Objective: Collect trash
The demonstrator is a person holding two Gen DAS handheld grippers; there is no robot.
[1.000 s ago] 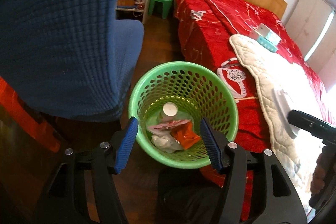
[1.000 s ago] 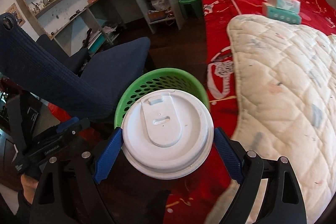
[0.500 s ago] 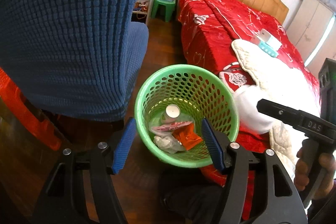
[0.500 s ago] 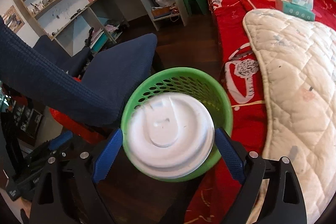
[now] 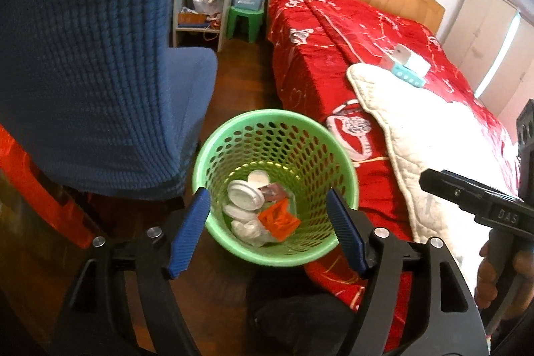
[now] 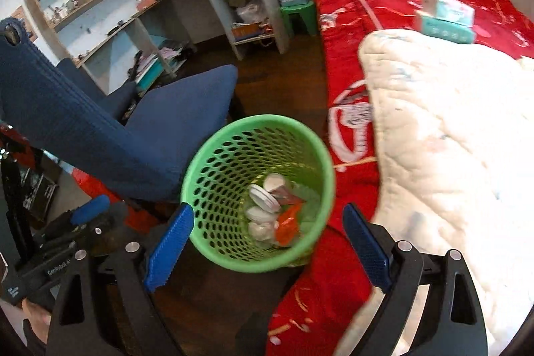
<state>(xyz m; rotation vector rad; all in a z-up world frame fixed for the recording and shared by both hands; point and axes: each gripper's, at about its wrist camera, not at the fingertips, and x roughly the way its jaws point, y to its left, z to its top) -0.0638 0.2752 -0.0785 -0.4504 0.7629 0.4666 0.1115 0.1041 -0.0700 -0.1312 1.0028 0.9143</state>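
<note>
A green perforated basket [image 5: 333, 152] is seen standing on the dark wooden floor [image 5: 233, 82], between a blue chair [image 5: 100, 72] and a bed with a red cover [image 5: 333, 39]. Inside the basket, trash is piled at the bottom: a white plastic lid [image 5: 243, 195] leans against the wall, a second white lid [image 5: 258, 178] lies just behind it, an orange wrapper [image 5: 279, 219] sits beside them, and crumpled white paper [image 5: 247, 228] is pressed near the front wall.

The left gripper [image 5: 267, 226] is held above the basket's near rim with its blue-padded fingers [image 5: 188, 231] spread wide and nothing between them. The right gripper [image 6: 267, 247] is likewise held over the basket (seen from the bed side), wide apart and empty.

A white quilt [image 6: 450, 139] is draped over the bed, and two tissue packs [image 6: 447, 17] are stacked on the red cover at the quilt's far edge. A green stool [image 5: 243, 22] stands by the bed's head.
</note>
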